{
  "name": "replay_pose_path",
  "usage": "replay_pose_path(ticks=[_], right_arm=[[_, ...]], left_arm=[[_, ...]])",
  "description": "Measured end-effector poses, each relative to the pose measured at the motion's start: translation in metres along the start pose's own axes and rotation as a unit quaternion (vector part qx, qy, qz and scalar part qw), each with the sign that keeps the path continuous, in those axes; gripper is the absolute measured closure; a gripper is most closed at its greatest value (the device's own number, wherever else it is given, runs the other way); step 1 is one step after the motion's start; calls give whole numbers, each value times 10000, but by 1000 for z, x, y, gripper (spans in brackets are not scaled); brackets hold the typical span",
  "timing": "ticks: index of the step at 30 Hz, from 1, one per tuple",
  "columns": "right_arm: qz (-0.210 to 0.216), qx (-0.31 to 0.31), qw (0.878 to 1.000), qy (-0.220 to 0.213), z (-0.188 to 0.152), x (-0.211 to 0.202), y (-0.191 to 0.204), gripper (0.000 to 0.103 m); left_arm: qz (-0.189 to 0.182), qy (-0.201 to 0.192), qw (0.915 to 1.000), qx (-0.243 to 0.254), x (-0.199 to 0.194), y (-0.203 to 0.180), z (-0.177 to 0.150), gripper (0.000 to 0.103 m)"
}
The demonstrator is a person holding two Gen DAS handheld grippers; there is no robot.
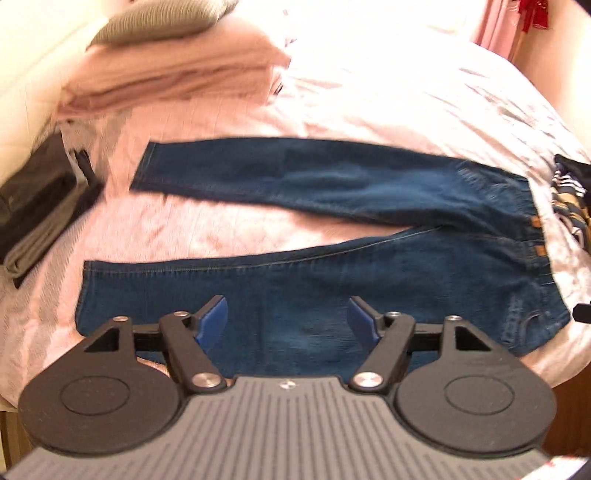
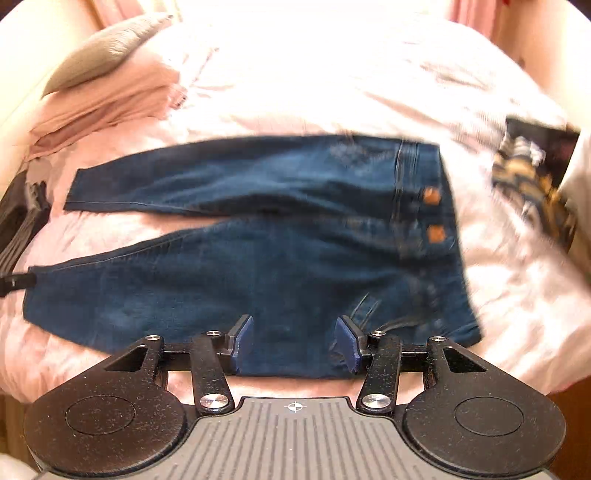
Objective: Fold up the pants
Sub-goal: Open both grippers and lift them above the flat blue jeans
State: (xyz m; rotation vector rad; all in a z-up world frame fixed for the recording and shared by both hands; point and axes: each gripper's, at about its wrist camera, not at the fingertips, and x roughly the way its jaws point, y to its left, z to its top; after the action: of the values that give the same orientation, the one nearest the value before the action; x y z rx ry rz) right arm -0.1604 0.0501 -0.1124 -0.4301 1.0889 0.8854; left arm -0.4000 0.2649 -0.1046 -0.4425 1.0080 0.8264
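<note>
- Jeans (image 1: 332, 229): dark blue denim, laid flat on the pink bedspread (image 1: 369, 92), both legs spread apart in a V, unfolded. Waistband to the right, hems to the left in both views.
- Left gripper (image 1: 287, 326): above the near leg of the jeans, near the knee area. Fingers released, blue pads (image 1: 214, 325) set wide apart, nothing between them.
- Right gripper (image 2: 294, 343): above the near edge of the jeans, near the hip and pocket. Fingers released, blue pads (image 2: 243, 343) apart, no fabric gripped. Whether the tips touch the denim cannot be told.
- Folded pink blanket (image 1: 166, 77): at the far left of the bed, a grey cushion (image 1: 155, 22) resting on top.
- Dark folded clothes (image 1: 37, 206): at the left edge of the bed, apart from the jeans.
- Patterned garment (image 2: 532, 177): right of the waistband, not touching it.
</note>
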Motion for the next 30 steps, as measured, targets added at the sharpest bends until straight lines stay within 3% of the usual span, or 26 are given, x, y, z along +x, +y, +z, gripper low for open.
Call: replay_pose_path(ticks=[5,11,19,30], right_arm=[[31,-194,9995,-257,-11,-43,-7,55],[247,-333,9989,-226,-43,-76,-20,54],[386,-653,9970,-181,-84,-106,-24,53],[537,-942,9938,-230,-121,-128,-25,53]], left_arm=[[23,9,10000,33,-34,-28,-16,29],[46,-50,9999,-108,-76,-50,-55,29],[153,-286,9992,-248,-129,-71,-102,24],[275,-423,9982,-317,-164,-82,-140,22]])
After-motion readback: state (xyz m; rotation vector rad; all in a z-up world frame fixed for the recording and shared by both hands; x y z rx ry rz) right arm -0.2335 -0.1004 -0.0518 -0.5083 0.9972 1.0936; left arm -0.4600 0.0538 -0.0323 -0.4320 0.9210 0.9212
